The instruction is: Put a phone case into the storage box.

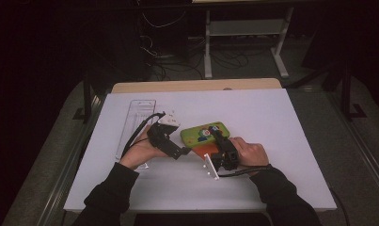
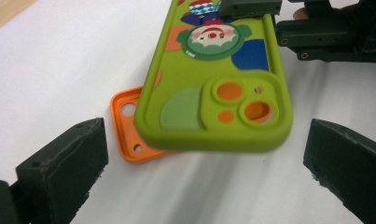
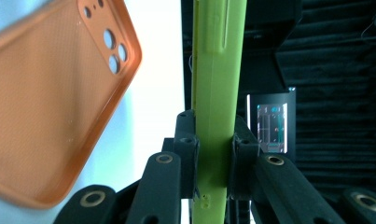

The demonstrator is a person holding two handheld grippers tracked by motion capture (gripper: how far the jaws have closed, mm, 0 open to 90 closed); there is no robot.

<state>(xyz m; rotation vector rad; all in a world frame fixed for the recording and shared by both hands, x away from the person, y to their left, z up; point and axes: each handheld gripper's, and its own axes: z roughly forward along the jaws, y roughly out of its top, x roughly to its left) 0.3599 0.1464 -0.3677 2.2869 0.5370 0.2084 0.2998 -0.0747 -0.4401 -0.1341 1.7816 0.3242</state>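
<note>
The right hand-held gripper [image 1: 218,141] is clamped on the edge of a green phone case [image 2: 213,79], its pads pinching the thin side wall, as the right gripper view shows with the case [image 3: 216,93] standing edge-on between the jaws. The case hangs clear of the white counter [image 1: 272,122], its camera end reaching out between the jaws of the left hand-held gripper [image 2: 204,168], which stand wide apart and touch nothing. Beneath and just beyond that end lies an orange phone case [image 2: 125,126], open side up.

To take over the case well, the left jaws should probably close across its width near the raised camera block, squarely, before the right lets go. The green case looks like soft matte silicone with rounded corners and a printed clown; the orange one is thinner, with a finely dotted inside [image 3: 45,102].
</note>
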